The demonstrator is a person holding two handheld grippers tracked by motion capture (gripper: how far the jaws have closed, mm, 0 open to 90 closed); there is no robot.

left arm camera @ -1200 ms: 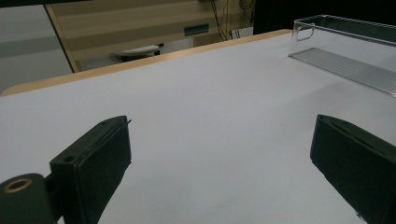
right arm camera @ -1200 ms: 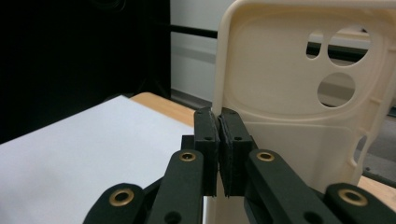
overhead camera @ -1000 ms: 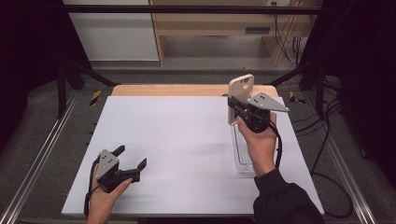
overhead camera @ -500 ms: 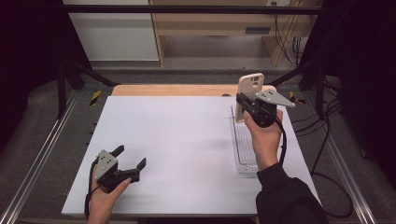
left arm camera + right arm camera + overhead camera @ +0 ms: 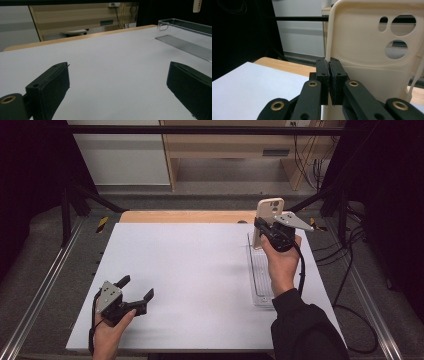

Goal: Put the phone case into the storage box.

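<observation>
A cream phone case point(image 5: 268, 216) with camera cut-outs stands upright in the air above the far end of a clear plastic tray point(image 5: 261, 275). My right gripper point(image 5: 262, 229) is shut on the case's left edge. In the right gripper view the case point(image 5: 372, 60) looms close, its edge pinched between the two pads point(image 5: 329, 72). My left gripper point(image 5: 136, 289) rests low over the white table near the front left corner, open, with nothing between its jaws. In the left gripper view the left gripper point(image 5: 117, 92) points across the table toward the tray point(image 5: 185, 35).
The white table top point(image 5: 190, 280) ends at a wooden strip point(image 5: 185, 216) along the far edge. Metal rails run down both sides. Cables point(image 5: 350, 270) trail on the floor at the right. A wooden shelf unit point(image 5: 235, 145) stands behind the table.
My right gripper has carried the phone case to the right and farther away, now holding it upright over the tray's far end. The left gripper has stayed put.
</observation>
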